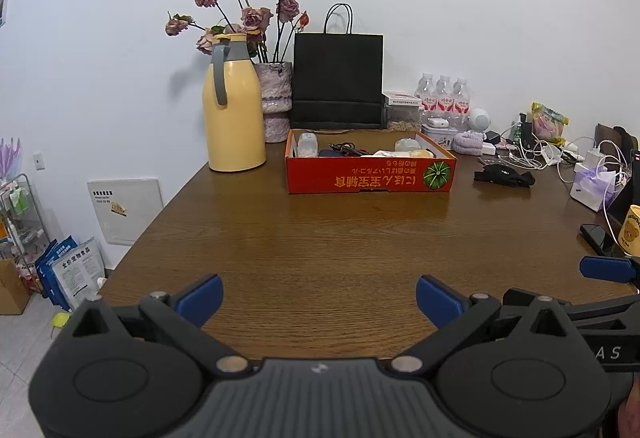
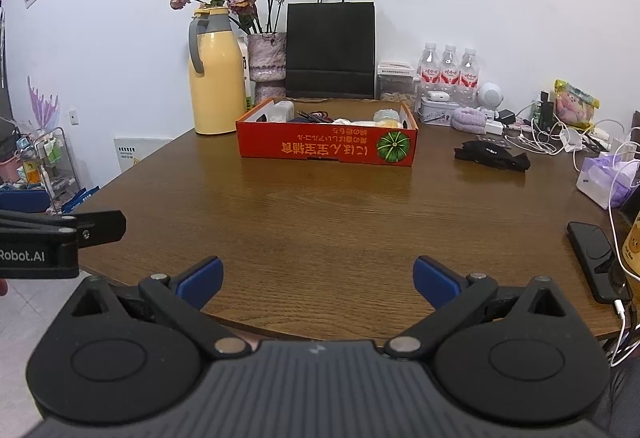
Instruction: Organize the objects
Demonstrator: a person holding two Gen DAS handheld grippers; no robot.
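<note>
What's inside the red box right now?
The red box holds a white container, dark cables and pale items; its front wall hides the bottom.

We read "Robot.AI" on the left gripper [image 2: 40,256] body, "AS" on the right gripper [image 1: 608,352] body; the red box [image 2: 326,148] carried upside-down orange Japanese lettering.
</note>
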